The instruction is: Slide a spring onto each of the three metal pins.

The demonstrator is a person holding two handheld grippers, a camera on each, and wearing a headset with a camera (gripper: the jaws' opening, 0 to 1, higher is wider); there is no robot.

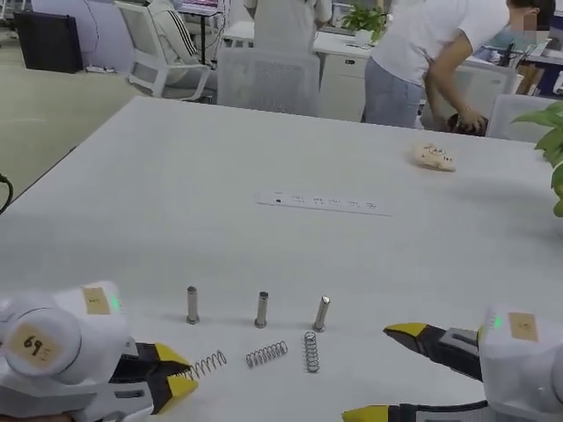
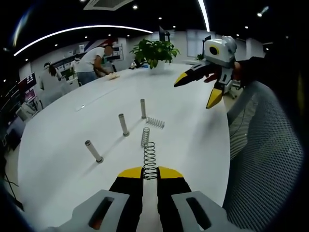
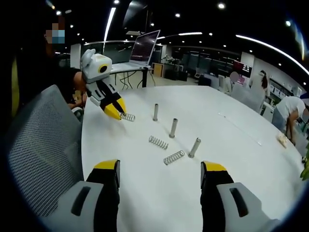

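Currently: L gripper (image 2: 150, 173) clenched on one end of spring (image 2: 150, 158), rest of coil sticking fwd past yellow tips, on near side of pin row. R gripper (image 3: 159, 167) released, jaws spread wide, held above table (image 1: 176, 176) to right of pins. Three metal pins (image 1: 261, 309) upright in row, all bare. Mid spring (image 1: 266, 353) & right spring (image 1: 310, 351) lie on table just in front of mid & right pins. Power strip (image 1: 321, 203) farther back.

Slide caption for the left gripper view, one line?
Left gripper shut on one spring, three bare pins ahead, two springs loose beside them.
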